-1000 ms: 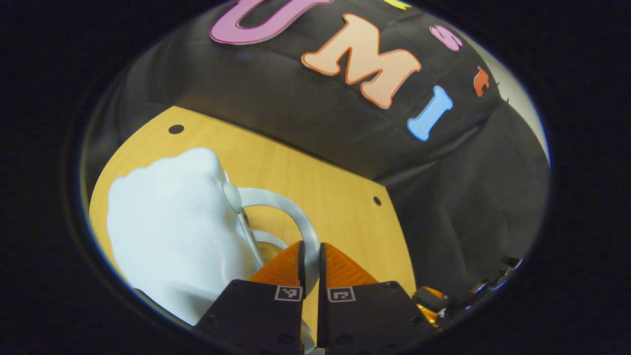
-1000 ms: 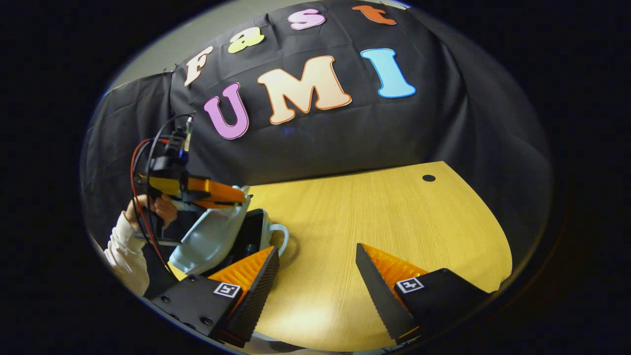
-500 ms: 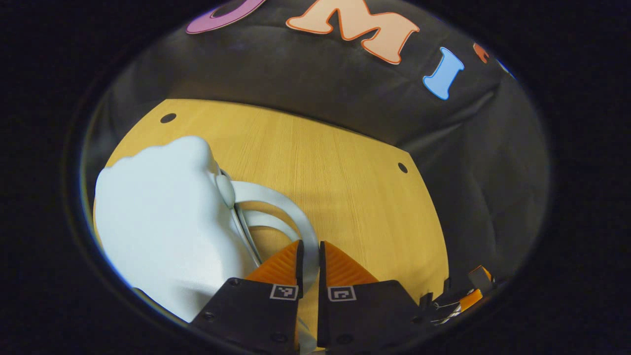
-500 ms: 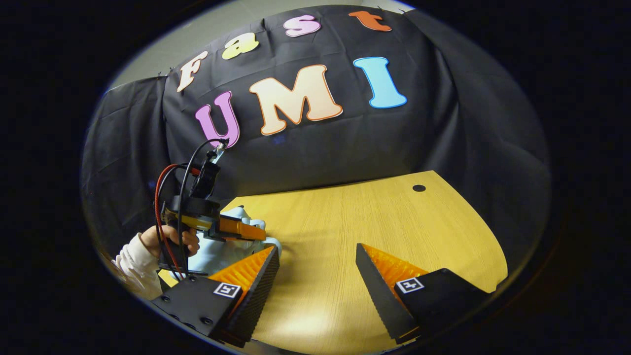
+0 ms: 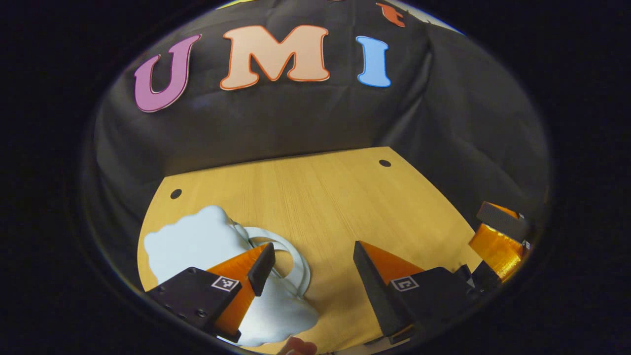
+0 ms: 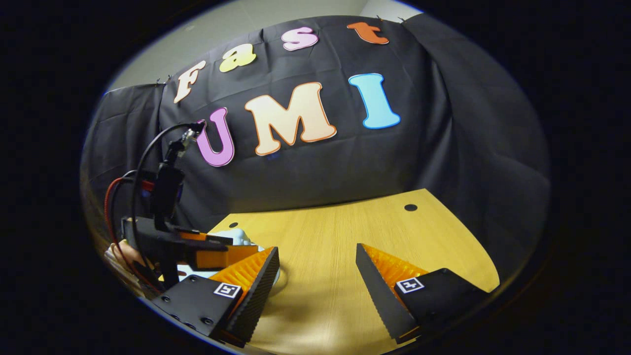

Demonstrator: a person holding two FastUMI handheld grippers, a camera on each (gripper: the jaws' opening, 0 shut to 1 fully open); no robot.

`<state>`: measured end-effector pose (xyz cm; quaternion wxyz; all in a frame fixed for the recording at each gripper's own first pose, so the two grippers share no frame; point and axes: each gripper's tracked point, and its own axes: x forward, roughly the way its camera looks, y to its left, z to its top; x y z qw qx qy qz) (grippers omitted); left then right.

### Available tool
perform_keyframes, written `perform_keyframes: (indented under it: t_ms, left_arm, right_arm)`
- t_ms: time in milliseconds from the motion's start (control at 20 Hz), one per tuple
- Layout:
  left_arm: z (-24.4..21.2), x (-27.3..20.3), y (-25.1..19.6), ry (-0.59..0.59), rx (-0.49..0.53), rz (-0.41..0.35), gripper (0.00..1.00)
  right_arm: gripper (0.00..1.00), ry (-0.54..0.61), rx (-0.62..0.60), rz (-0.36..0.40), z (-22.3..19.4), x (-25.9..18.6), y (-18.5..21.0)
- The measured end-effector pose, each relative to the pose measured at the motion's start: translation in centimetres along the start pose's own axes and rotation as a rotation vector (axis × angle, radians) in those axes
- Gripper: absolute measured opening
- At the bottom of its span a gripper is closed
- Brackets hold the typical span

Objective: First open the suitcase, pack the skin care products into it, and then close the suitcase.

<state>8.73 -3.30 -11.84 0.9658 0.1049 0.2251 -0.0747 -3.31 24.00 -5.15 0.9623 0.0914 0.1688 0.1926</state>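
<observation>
pale-blue suitcase (image 5: pixel 192 241) flat, closed — handle (image 5: pixel 296 256) toward table (image 5: pixel 325 197) centre | left hand-held gripper (image 5: pixel 310 261) spread

From my end I can read no words, brands or numbers on anything on the surface. The only signs I can see are small square black-and-white coded markers, one on the black base of each finger. In the left gripper view, the left tongs (image 5: pixel 313 246) carry one marker (image 5: pixel 223 283) on one finger and a second marker (image 5: pixel 404 284) on the other. In the right gripper view, the right tongs (image 6: pixel 316 247) carry the same kind of pair (image 6: pixel 227 290). They are block patterns, with no letters or digits.
</observation>
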Motion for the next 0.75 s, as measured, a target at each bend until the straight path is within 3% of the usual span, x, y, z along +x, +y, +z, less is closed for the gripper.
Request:
perform_keyframes:
  t_ms: [250,750]
  left_arm:
    - [0.0,-3.8,-2.3,-0.019,-0.052,-0.046,0.96]
    - [-0.5,-6.4,-1.8,-0.03,-0.071,-0.045,0.95]
  right_arm:
    - [0.98,-0.047,-0.02,-0.012,2.0,-1.4,-0.4]
    - [0.98,-0.088,-0.034,-0.035,2.9,-3.3,-0.5]
